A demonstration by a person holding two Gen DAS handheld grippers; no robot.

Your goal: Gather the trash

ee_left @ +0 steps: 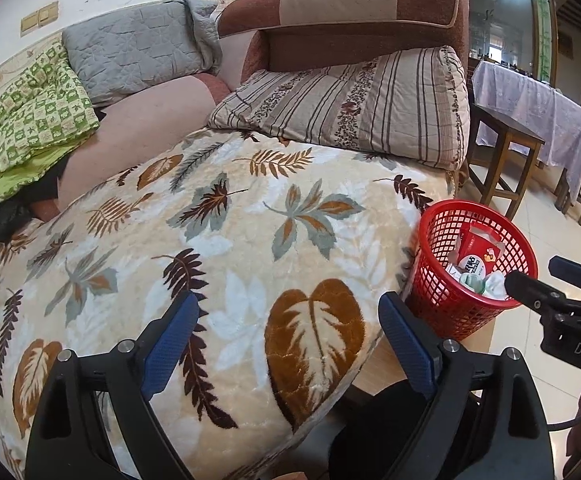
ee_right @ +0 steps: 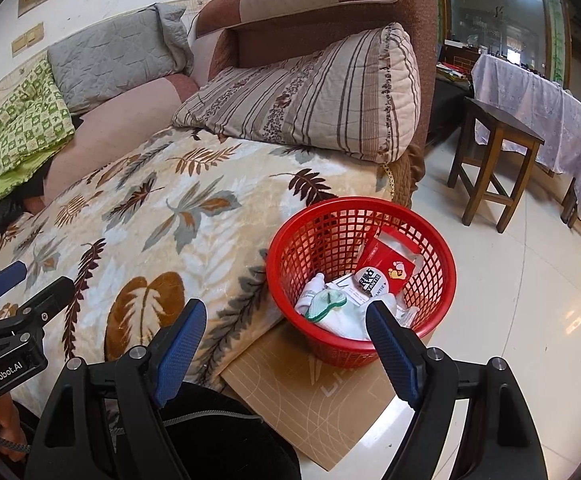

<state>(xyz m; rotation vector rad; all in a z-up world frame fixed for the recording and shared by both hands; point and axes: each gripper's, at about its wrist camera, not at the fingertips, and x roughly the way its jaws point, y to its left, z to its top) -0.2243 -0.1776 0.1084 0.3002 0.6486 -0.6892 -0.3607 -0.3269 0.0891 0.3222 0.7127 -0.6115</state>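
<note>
Two grippers are in your hands, and both have their blue-padded jaws spread wide with nothing between them. Your left gripper (ee_left: pixel 288 322) hovers over the cream plush blanket with brown and grey leaf print (ee_left: pixel 218 240), near its front edge; your right gripper (ee_right: pixel 286 328) sits over the blanket's corner and the near rim of the red plastic mesh basket (ee_right: pixel 290 240).

Much of the trash is hard to read: the basket holds a red printed wrapper (ee_right: pixel 390 260) leaning on the far wall, crumpled white paper (ee_right: pixel 346 324) and a small green-tinted piece (ee_right: pixel 324 302), but the lower layers are buried, and your right finger covers part of the pile. The basket stands upright, mouth facing up, on a tan cardboard sheet (ee_right: pixel 302 392) on the floor, touching the blanket's hanging edge at the sofa's front corner.

Open glossy tile floor (ee_right: pixel 510 300) lies to the basket's right, before the dark wooden stool (ee_right: pixel 490 168) and the table draped in pale lilac cloth (ee_right: pixel 538 104). A striped cushion (ee_right: pixel 310 96) leans against the brown sofa arm (ee_right: pixel 330 4) behind.
</note>
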